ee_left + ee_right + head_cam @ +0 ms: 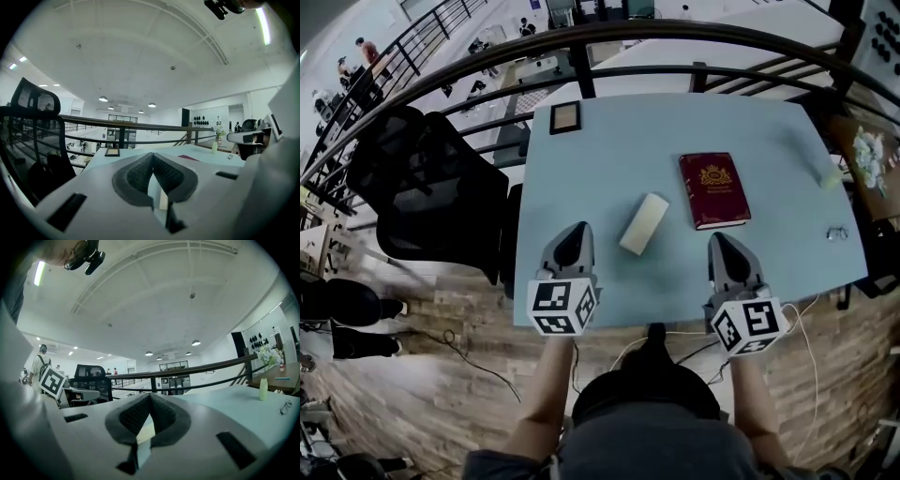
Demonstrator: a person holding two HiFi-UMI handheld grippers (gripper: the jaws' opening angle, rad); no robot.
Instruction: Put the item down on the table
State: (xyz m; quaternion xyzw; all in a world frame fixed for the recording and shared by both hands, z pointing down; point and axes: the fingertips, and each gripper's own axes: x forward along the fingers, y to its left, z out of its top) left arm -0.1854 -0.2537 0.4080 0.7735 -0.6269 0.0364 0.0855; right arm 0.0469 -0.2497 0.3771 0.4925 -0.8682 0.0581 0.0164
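Cream block [644, 223] lies flat on the tabletop [609, 159], nearer the near edge than the far one and roughly midway between left and right edges, clear of both grippers. Red book [713, 190] lies beside it toward the right edge, not touching. Left gripper [575, 228] at the near edge, left of the block; fingers [136, 176] pressed together, nothing between. Right gripper [719, 236] at the near edge, just short of the book; fingers [133, 416] closed tip to tip, empty. Small frame [564, 117] at the far left corner; glasses [836, 233] by the right edge.
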